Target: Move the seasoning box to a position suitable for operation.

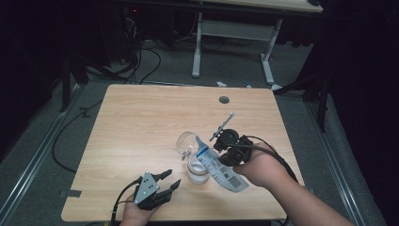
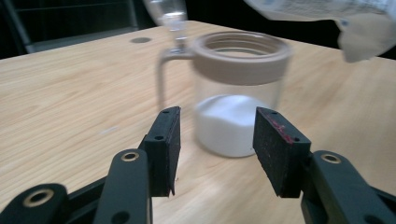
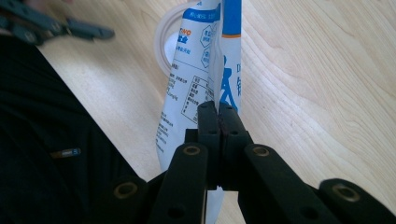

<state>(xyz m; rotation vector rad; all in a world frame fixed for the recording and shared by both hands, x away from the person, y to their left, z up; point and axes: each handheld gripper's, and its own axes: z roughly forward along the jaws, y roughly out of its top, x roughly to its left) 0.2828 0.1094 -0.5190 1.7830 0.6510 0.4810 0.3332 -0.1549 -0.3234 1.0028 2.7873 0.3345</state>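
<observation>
- Where the high view looks down on the wooden table [image 1: 141, 122], the right gripper [image 1: 225, 151] is clamped on a blue-and-white bag [image 1: 221, 169] that hangs tilted above a clear jar [image 1: 196, 168]. The jar stands just left of and below that gripper, with white powder in its bottom, and its clear lid [image 1: 185, 142] is swung open behind it. The left gripper [image 1: 167, 181] lies near the table's front edge, jaws apart and empty, pointing at the jar, which is close ahead of its tips but not touching them.
- As the left gripper view has it, the jar [image 2: 238, 98] stands just ahead of the two black pads [image 2: 164, 144], seen through the gap between them, and no pad presses on it. The jar has a tan collar round its open mouth and a heap of white powder inside. The bag's [image 2: 327, 14] torn end hangs above and to the right of the jar's mouth.
- While the right gripper view looks along its own jaws, they are pressed together on the bag [image 3: 205, 70], pinching a fold of it right at the tips. Beyond the tips the jar's round mouth [image 3: 163, 42] shows behind the bag, and the left gripper [image 3: 56, 25] lies blurred at the upper left.
</observation>
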